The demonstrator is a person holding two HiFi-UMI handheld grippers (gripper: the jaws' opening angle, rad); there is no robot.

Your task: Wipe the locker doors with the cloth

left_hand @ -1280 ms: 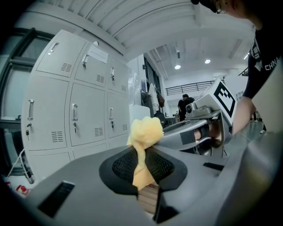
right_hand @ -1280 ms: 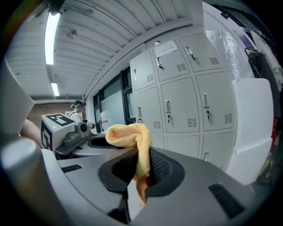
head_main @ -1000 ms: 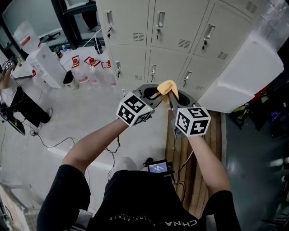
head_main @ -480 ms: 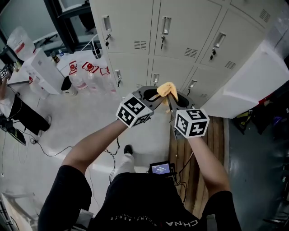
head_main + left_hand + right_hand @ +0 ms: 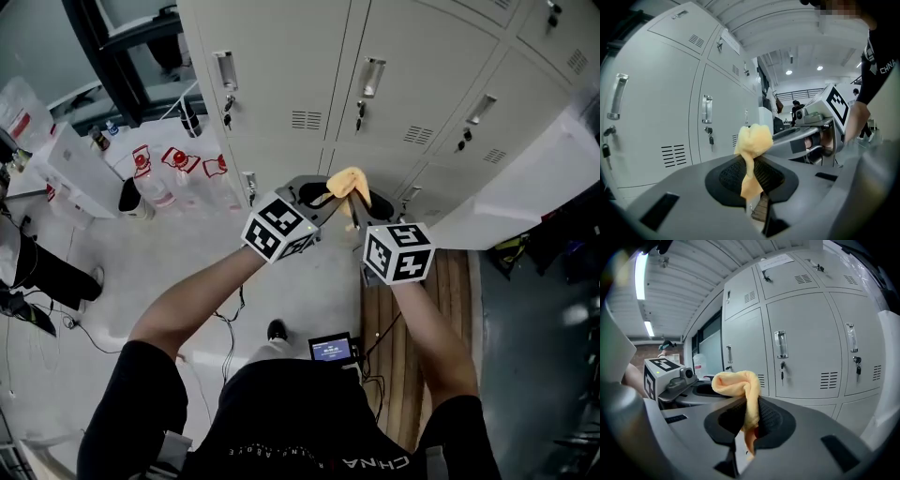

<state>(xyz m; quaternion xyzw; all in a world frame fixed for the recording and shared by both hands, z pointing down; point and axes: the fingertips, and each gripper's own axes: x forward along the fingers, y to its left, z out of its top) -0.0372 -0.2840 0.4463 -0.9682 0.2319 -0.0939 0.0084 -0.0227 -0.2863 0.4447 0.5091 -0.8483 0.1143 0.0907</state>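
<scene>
I have the cloth (image 5: 349, 181) pinched at both ends, left gripper (image 5: 751, 180) and right gripper (image 5: 747, 420) each closed tight on it. It hangs bunched between them in front of the locker doors (image 5: 272, 56), apart from any door, so I judge that wiping contact is not made and all visible doors are left to do. The cloth is soft, yellow and fleecy, folded into a lump. The doors are flat, smooth pale-grey painted metal with slotted vents, shiny handles and keyed locks.
</scene>
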